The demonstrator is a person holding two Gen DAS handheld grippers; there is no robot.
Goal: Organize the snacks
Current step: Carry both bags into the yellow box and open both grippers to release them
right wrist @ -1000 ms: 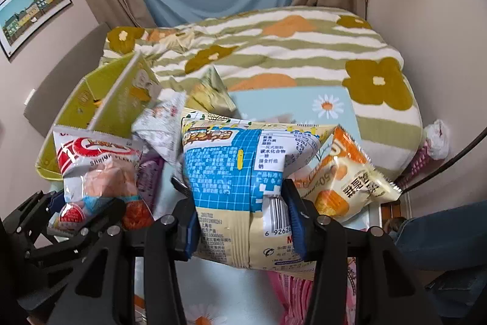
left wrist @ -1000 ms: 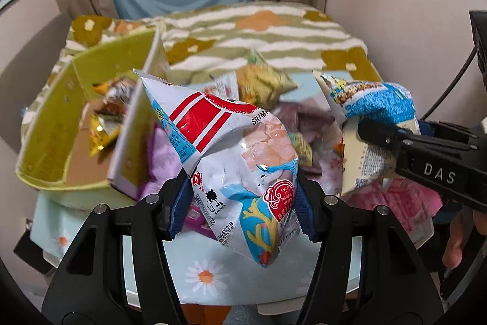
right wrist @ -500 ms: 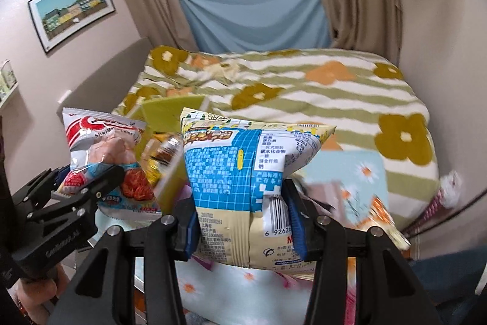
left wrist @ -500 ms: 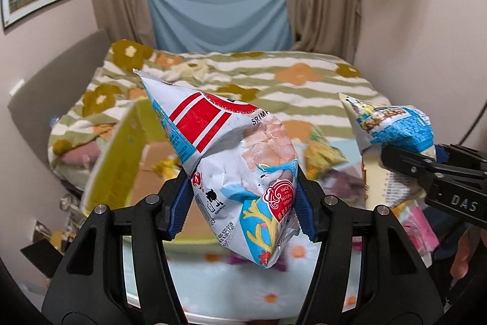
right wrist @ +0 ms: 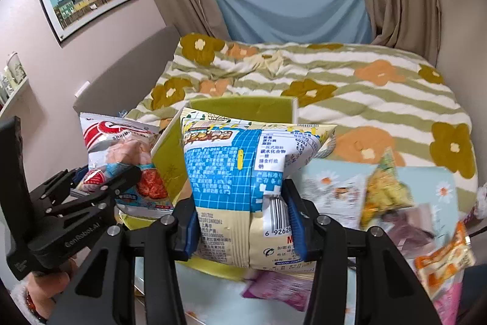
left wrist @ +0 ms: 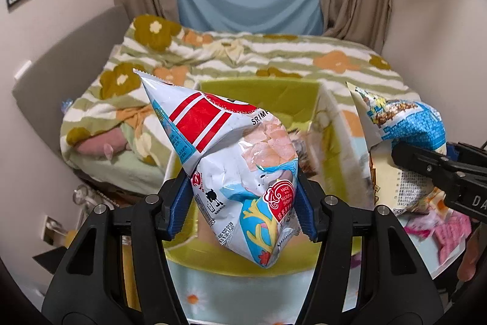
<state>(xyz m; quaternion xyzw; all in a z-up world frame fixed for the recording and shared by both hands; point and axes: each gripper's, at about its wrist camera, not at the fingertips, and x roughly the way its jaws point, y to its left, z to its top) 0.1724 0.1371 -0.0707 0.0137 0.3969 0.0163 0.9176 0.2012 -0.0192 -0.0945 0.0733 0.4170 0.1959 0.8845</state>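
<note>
My left gripper (left wrist: 243,204) is shut on a white, red and blue shrimp-chip bag (left wrist: 234,169), held in the air over the open yellow-green box (left wrist: 258,95). My right gripper (right wrist: 242,223) is shut on a blue-and-cream snack bag (right wrist: 240,185), also held up in front of the same yellow-green box (right wrist: 243,108). In the left wrist view the blue-and-cream bag (left wrist: 404,124) and the right gripper (left wrist: 438,172) show at the right. In the right wrist view the shrimp-chip bag (right wrist: 121,160) and the left gripper (right wrist: 100,188) show at the left.
The box stands on a daisy-print tablecloth (right wrist: 338,181) with several loose snack packets: a yellow one (right wrist: 383,188), an orange one (right wrist: 444,261), pink ones (left wrist: 447,230). A bed with a flowered striped cover (right wrist: 365,87) lies behind. A person's hand (right wrist: 45,291) holds the left gripper.
Both grippers have risen and swung left with their bags, from over the loose snack pile to over the yellow-green box. The grips are unchanged.
</note>
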